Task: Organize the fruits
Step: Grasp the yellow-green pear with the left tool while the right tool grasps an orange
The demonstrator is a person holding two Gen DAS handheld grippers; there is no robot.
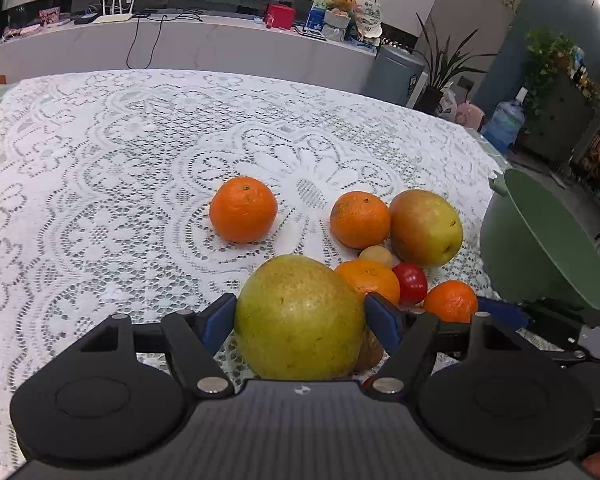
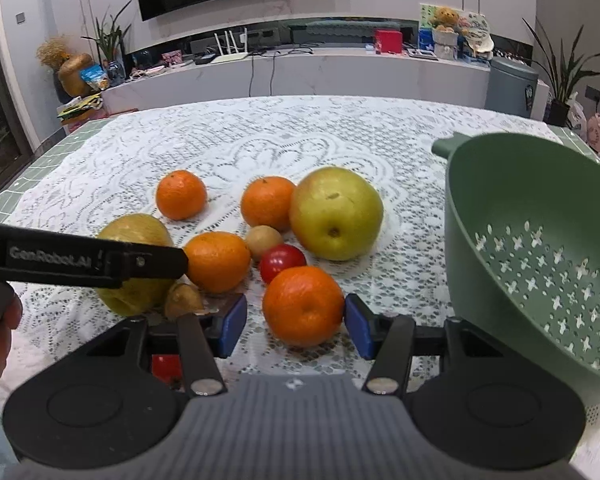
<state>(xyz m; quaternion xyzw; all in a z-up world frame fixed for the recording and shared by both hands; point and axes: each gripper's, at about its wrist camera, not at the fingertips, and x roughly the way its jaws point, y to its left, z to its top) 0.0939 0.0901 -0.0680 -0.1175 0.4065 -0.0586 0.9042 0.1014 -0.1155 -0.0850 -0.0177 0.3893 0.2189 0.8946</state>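
Progress: at the start. The green colander [image 2: 540, 240] stands at the right edge of the lace tablecloth [image 1: 100, 160] and, as far as its visible interior shows, holds no fruit. All fruit lies on the cloth, left of the colander.

Left gripper [image 1: 300, 320]: jaws set against both flanks of the large yellow-green pear [image 1: 300, 316]; both pads appear to touch, so it is judged closed on the pear. Whether the pear has left the cloth cannot be told from this view.

Right gripper [image 2: 296, 320]: jaws parted around the nearest orange [image 2: 303, 306], the right pad at its skin, the left pad apart from it. Not yet gripped.

Remaining, all left of the colander: a second pear [image 2: 336, 214] nearest it, three further oranges [image 2: 268, 202], a red tomato [image 2: 282, 262], a small brown fruit [image 2: 264, 242] and another beside the held pear. A second red item shows under the right gripper.

Outstanding: every piece is still to go into the colander.
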